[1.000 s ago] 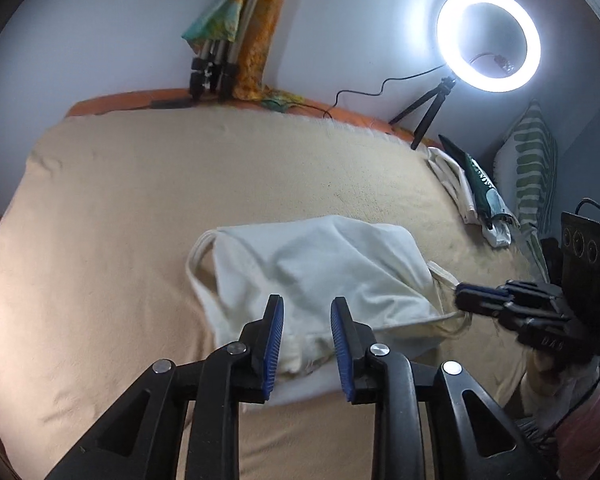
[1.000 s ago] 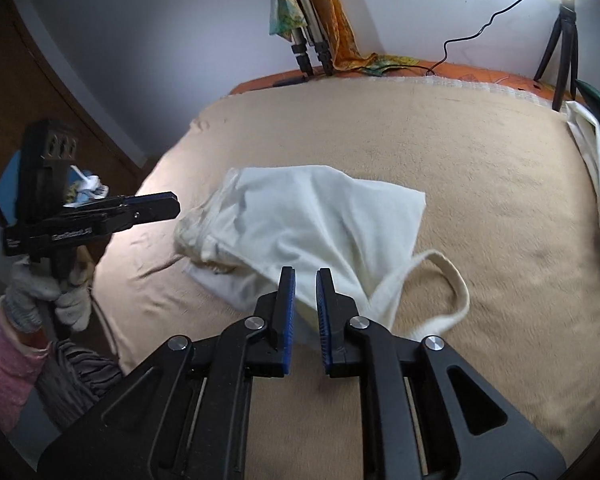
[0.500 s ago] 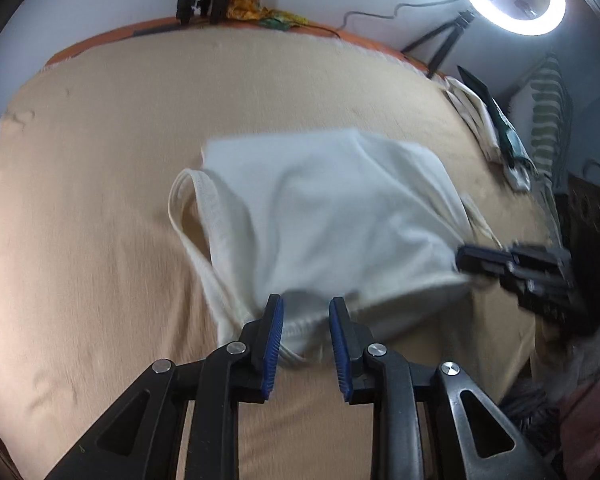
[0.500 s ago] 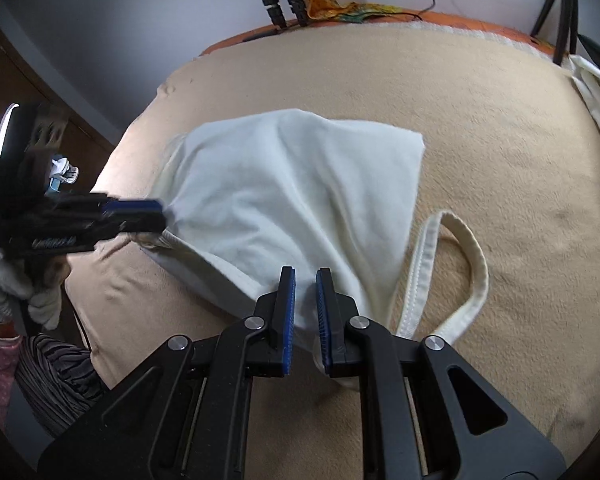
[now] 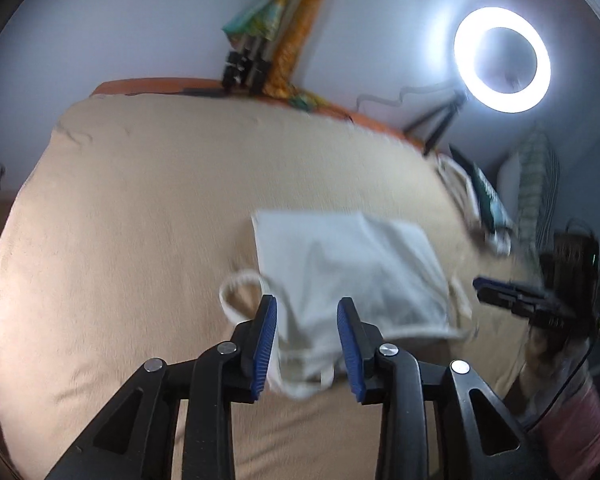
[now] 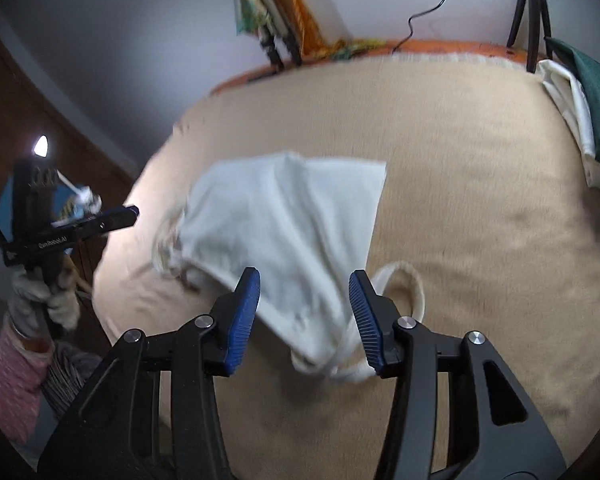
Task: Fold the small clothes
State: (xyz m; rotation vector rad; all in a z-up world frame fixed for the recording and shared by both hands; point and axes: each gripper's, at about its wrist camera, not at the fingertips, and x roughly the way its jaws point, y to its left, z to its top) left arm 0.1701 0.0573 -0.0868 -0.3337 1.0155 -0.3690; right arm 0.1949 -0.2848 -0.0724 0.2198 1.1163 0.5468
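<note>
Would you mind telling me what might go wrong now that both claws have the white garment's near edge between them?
Both claws, left and right, are opening, so the white garment may slump unevenly. Its loose strap loops stick out and may spoil a neat fold. Both views are blurred, so the hem's exact lie is uncertain.

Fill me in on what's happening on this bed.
A person with a gripper in each hand is folding a white cloth with looped straps on a tan blanket. Both the left gripper and right gripper are opening, with the cloth's near edge between the jaws but not pinched. It lies roughly folded, one strap loose beside it. More folded items sit at the bed's edge.
</note>
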